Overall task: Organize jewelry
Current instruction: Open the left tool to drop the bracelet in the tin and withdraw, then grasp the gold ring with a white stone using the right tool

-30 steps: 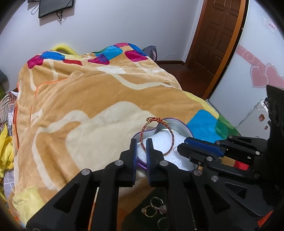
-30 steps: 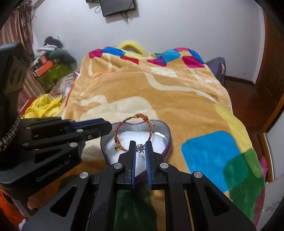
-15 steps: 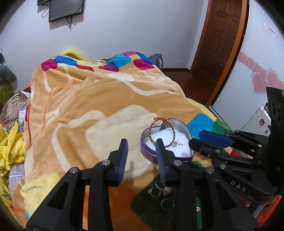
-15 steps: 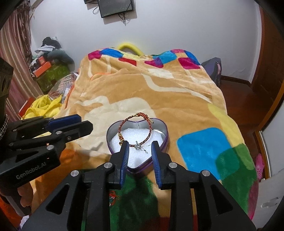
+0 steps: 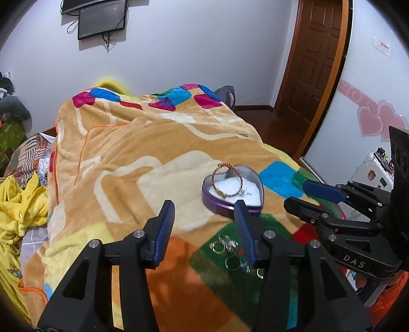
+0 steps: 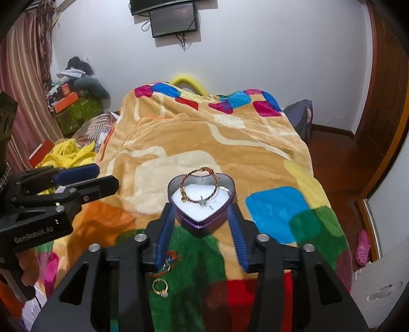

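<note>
A purple heart-shaped tin (image 5: pixel 225 204) (image 6: pixel 204 224) with white foam lining sits on the blanket. A red-and-gold braided bracelet (image 5: pixel 228 178) (image 6: pixel 199 182) leans on its far rim, and a small silver piece (image 6: pixel 203 201) lies on the foam. My left gripper (image 5: pixel 203 215) is open and empty, near side of the tin. My right gripper (image 6: pixel 202 213) is open and empty, its jaws either side of the tin's near tip. Several loose rings (image 5: pixel 226 246) (image 6: pixel 160 284) lie on the blanket below the grippers.
The bed is covered by an orange patchwork blanket (image 5: pixel 153 143). Yellow clothes (image 5: pixel 18 204) are piled at the left. A brown door (image 5: pixel 314 58) and a wall with pink hearts (image 5: pixel 378 122) stand to the right. A screen (image 6: pixel 173 16) hangs on the far wall.
Both grippers opened and pulled back from the tin. The left let go of the bracelet, the right let go of the silver piece; both now rest in the tin.
</note>
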A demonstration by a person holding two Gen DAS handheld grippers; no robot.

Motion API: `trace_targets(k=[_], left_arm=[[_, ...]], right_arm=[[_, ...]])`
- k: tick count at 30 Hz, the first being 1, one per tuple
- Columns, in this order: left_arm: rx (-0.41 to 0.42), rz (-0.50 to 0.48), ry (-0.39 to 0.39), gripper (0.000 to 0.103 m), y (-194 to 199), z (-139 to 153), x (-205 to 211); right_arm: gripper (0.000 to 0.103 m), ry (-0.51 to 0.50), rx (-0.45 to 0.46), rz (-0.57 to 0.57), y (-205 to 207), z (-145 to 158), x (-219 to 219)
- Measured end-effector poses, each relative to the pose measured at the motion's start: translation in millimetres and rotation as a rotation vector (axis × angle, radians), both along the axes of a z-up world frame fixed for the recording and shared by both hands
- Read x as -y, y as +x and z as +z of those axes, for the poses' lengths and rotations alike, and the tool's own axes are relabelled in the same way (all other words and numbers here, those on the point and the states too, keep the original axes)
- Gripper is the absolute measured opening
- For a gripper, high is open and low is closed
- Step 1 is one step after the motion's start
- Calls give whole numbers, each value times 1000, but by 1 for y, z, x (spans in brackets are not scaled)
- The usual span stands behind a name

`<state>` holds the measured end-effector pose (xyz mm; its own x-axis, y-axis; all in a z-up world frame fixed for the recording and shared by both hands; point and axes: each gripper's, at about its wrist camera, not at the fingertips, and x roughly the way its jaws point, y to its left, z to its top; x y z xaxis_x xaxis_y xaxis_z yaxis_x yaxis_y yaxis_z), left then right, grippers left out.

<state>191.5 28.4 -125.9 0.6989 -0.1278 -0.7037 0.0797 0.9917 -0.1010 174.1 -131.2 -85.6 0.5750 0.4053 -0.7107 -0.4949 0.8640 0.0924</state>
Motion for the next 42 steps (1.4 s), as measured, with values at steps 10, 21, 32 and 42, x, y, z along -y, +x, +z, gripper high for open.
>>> trace_targets(k=[10,21,32,42], left_arm=[[-85,0,9,48,-24,-29,-4],[-153,-35,12,48,-43,-56,-1],[-153,-85,13,48,-35,-64,11],[-232,-138,-24,33,-13,-86,25]], right_arm=[[40,-40,-64,33,-25,-30,-5],[40,-135,-123,108,-47,-70,-19],[17,-56,-113,76,-42,-64,-9],[17,-29,-105,47,-37,-59,4]])
